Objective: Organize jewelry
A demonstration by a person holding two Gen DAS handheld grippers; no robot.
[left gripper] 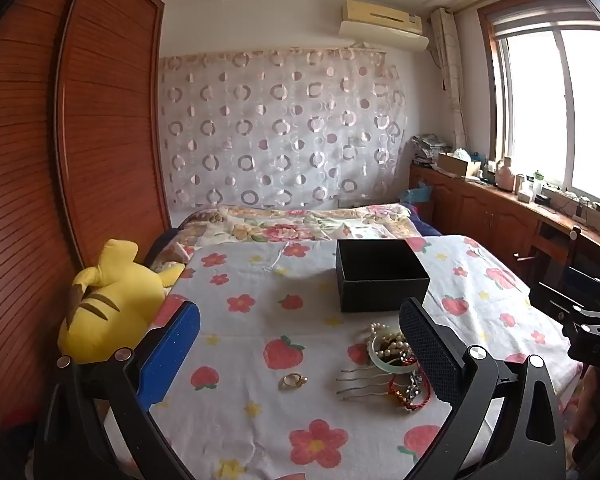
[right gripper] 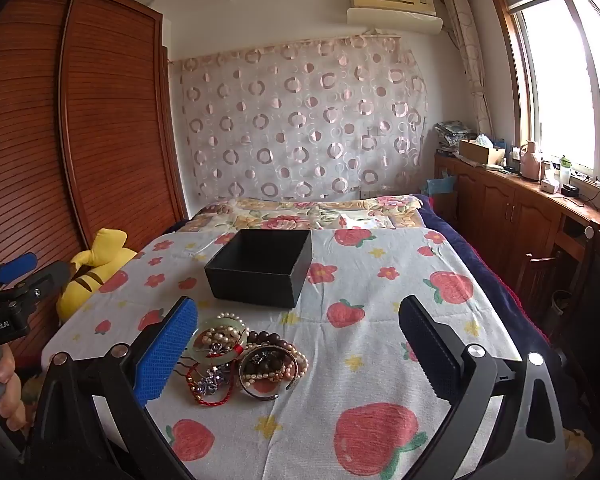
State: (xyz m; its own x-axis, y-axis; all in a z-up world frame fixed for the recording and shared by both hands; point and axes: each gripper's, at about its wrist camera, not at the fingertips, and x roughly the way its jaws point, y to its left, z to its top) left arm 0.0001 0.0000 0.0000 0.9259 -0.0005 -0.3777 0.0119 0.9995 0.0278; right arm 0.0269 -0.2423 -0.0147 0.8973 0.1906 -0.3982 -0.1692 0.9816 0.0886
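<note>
**Zero pieces boxed, first pick pending**

Opening step, by the look of it: sorting not yet begun. One black box, lidless and empty, at the far middle of the strawberry-print cloth; impossible to tell whether a desk or the bed lies underneath. One tangled jewelry heap just in front of the box, not touching it.

Left gripper hovering over the cloth, jaws spread wide and holding nothing, heap close by its right jaw. Right gripper likewise wide and empty, heap beside its left jaw.

Counted, as far as visible:
- one pale green bangle
- one silver bangle
- one strand of dark brown beads
- one red cord bracelet
- two wavy hair combs
- one small gold piece with pearls, alone to the left of the heap
- pearl strands too tangled to number
- one yellow plush toy off the cloth's left edge

Next, probably: lower one gripper onto a single piece, the lone gold piece or the green bangle looking easiest. Then narrow the jaws on it, lift clear of the neighbours and carry it over the box rim. Likely trouble: tangled strands coming up together
</note>
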